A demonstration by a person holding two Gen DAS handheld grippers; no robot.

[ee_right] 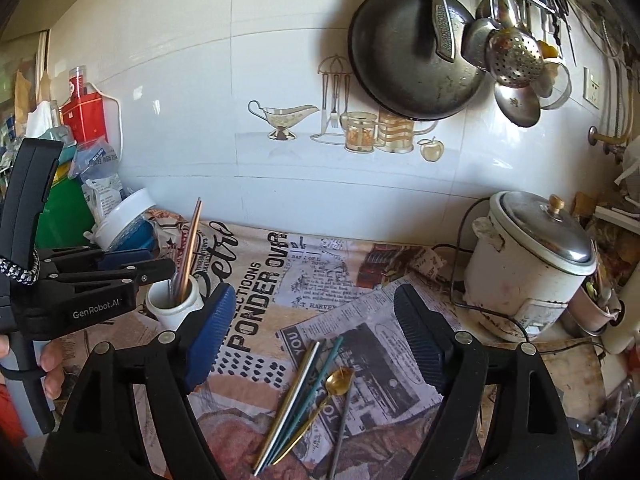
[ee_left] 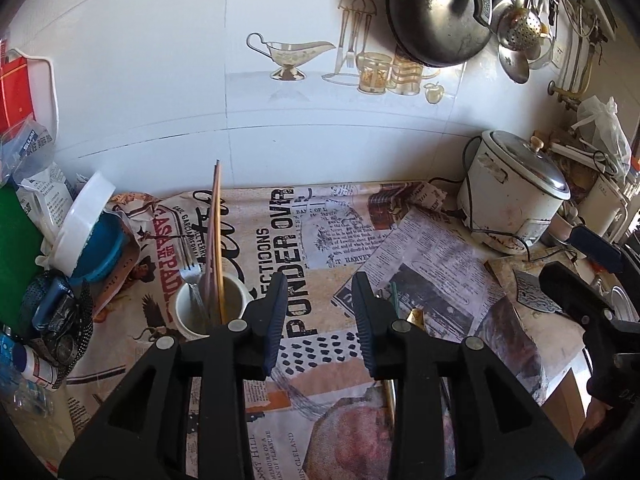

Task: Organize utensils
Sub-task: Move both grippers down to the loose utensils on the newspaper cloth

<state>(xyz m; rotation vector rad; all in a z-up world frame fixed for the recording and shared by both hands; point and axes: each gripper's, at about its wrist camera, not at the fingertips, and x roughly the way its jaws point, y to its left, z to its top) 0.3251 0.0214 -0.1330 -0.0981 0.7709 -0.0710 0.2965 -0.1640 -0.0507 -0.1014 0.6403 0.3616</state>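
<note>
While both grippers hang above the newsprint-patterned cloth (ee_right: 304, 280), notes run left to right:

Far left clutter: red box (ee_right: 86, 114), green carton (ee_left: 16, 248), blue tub with a white lid (ee_right: 126, 220); all packed against the tiled wall (ee_left: 160, 60).

Utensil cup: white mug (ee_left: 192, 320) standing upright on the cloth, just right of the tub; it holds a pair of copper-coloured chopsticks (ee_left: 217, 232) leaning up out of the rim and a silver fork (ee_left: 191, 276), tines up.

Left gripper (ee_left: 320, 312): fingers partly apart, nothing between the blue pads (ee_left: 276, 320); in the right wrist view it sits at the left edge, its tip just beside the mug's rim; a person's fingers (ee_right: 52, 364) wrap the handle below it.

Loose utensils: lying flat on the cloth in a fanned bunch, below and between the right gripper's fingers; a silver chopstick pair (ee_right: 288, 400), teal chopsticks (ee_right: 320, 380), a gold spoon (ee_right: 340, 378) bowl-up across them, a dark grey stick (ee_right: 342, 428) furthest right; well apart from the mug.

Right gripper (ee_right: 316, 340): fingers spread wide, empty; pads clear of the utensils under them.

Wall above: black pan (ee_right: 416, 56), grater, ladle and slotted skimmer (ee_right: 516, 60) hanging.

Far right: white rice cooker (ee_right: 532, 264) with a steel lid, cord trailing onto the cloth; cleaver (ee_left: 532, 292) lying near it.
</note>
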